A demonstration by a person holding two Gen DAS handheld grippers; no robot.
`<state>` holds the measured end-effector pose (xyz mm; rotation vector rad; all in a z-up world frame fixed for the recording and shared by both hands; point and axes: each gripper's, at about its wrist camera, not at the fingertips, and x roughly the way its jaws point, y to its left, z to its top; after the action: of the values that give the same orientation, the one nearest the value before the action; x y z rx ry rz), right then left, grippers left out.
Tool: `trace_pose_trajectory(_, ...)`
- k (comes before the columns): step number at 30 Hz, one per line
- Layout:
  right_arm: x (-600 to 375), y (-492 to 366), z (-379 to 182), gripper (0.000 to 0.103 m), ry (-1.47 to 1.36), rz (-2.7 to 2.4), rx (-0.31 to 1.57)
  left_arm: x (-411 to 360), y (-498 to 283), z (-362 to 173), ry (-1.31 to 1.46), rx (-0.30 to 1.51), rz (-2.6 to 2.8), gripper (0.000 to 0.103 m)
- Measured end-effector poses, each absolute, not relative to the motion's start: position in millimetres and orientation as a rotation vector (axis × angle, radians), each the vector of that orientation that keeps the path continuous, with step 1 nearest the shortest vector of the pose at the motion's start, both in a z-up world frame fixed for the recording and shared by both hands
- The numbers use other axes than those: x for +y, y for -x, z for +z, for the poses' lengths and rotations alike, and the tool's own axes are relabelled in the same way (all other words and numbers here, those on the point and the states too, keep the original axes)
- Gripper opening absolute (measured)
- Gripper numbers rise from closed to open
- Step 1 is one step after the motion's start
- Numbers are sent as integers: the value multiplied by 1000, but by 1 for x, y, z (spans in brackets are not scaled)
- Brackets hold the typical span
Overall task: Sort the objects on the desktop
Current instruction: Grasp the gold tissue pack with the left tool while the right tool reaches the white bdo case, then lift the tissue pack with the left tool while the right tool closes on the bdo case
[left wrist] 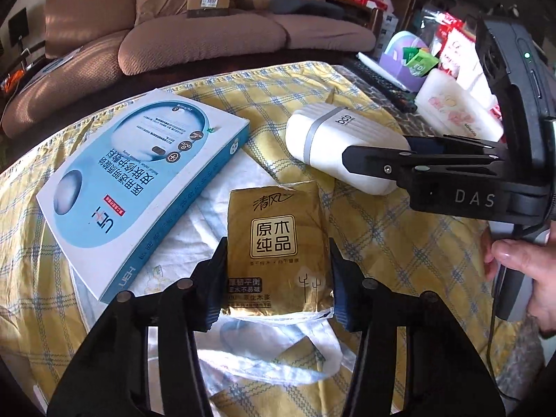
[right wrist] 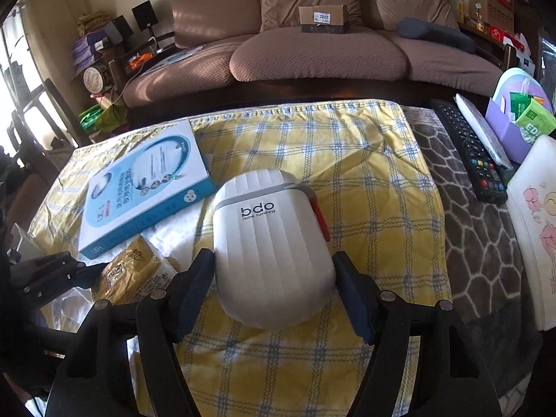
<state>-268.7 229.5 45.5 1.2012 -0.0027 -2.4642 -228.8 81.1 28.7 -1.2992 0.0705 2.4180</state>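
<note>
Two sets of jaws are at work over the desk (right wrist: 365,160), which carries a yellow checked cloth (right wrist: 312,146). Left gripper (left wrist: 276,278): its jaws stand narrow, one pad against each side of the gold tissue pack (left wrist: 278,243), which lies flat between them on a white plastic bag (left wrist: 194,243). Right gripper (right wrist: 272,295): its jaws stand wider, straddling the near end of the white bdo container (right wrist: 271,243), pads at or just beside its sides; firm contact cannot be told. Beyond the left jaws and off to their left lies the blue and white box (left wrist: 139,187), apart from both grippers.
</note>
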Motion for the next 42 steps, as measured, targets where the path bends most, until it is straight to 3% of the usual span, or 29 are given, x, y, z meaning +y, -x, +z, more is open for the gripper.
trace_pose_trajectory(9,237,164,79,70,-1201,-2335,-78,26,100,74,1280,16,2403,48)
trace_pose_trajectory(16,232,75,57,69,-1319,-2280,-82,-15,2,56,1385,20,2393,48)
trace_pose_trajectory(20,222,38,44,63,-1378,-2243,-112,-24,-29,38,1431,-21,2384,48)
trace_pose_trajectory(22,213,26,36,63,-1425,-2206,-101,-27,-40,28,1456,-21,2378,48)
trace_pose_trajectory(23,209,22,31,67,-1461,-2183,-104,-28,-44,25,1455,-12,2379,48)
trace_pose_trajectory(26,201,14,30,84,-1480,-2208,-61,-29,-46,28,1476,-17,2380,57)
trace_pose_trajectory(28,200,13,36,85,-1465,-2239,-47,-31,-47,32,1483,-45,2387,83)
trace_pose_trajectory(31,202,25,43,92,-1469,-2286,-115,-28,-44,34,1482,-21,2401,85)
trace_pose_trajectory(35,193,57,36,92,-1556,-2308,-146,-13,-34,20,1534,100,2415,80)
trace_pose_trajectory(37,185,70,26,90,-1619,-2306,-93,-9,-33,20,1514,124,2413,57)
trace_pose_trajectory(38,181,74,19,84,-1647,-2280,-80,-9,-32,21,1507,125,2401,50)
trace_pose_trajectory(40,171,75,20,76,-1624,-2302,54,-11,-32,25,1503,103,2370,48)
trace_pose_trajectory(42,172,75,22,76,-1625,-2300,70,-14,-35,31,1487,89,2362,47)
